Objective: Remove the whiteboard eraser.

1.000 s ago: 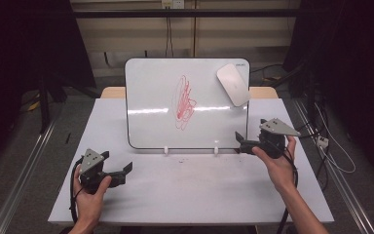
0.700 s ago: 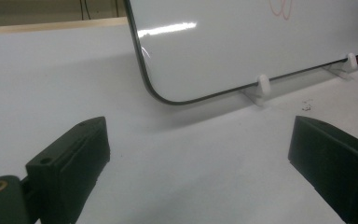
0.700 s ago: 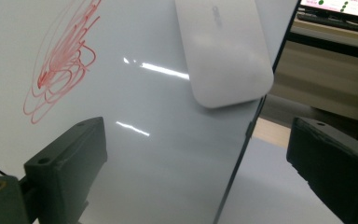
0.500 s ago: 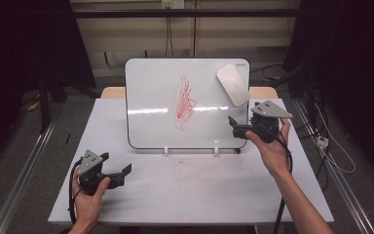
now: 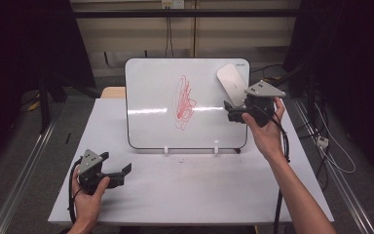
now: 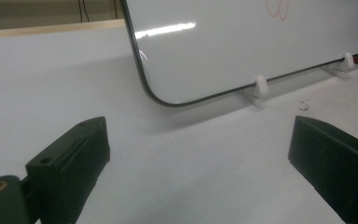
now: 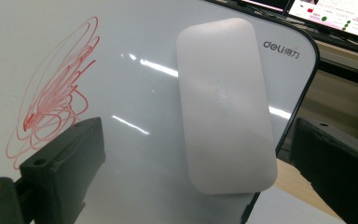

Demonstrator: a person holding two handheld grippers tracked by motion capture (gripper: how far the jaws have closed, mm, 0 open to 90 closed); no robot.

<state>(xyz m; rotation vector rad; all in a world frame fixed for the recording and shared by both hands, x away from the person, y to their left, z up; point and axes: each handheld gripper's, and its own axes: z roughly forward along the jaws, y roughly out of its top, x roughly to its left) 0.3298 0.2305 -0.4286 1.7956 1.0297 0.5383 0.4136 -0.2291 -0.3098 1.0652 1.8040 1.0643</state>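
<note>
Eraser (image 7: 223, 105) on whiteboard (image 5: 165, 117), lower edge cut off | right gripper (image 5: 233, 113) agape | left gripper (image 5: 121, 173) agape

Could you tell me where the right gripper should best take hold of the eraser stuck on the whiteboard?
Probably across the eraser's two long edges near its middle, coming straight at the whiteboard face. It is a flat rounded slab lying against the board, and the open right gripper looks wider than its narrow side.
</note>
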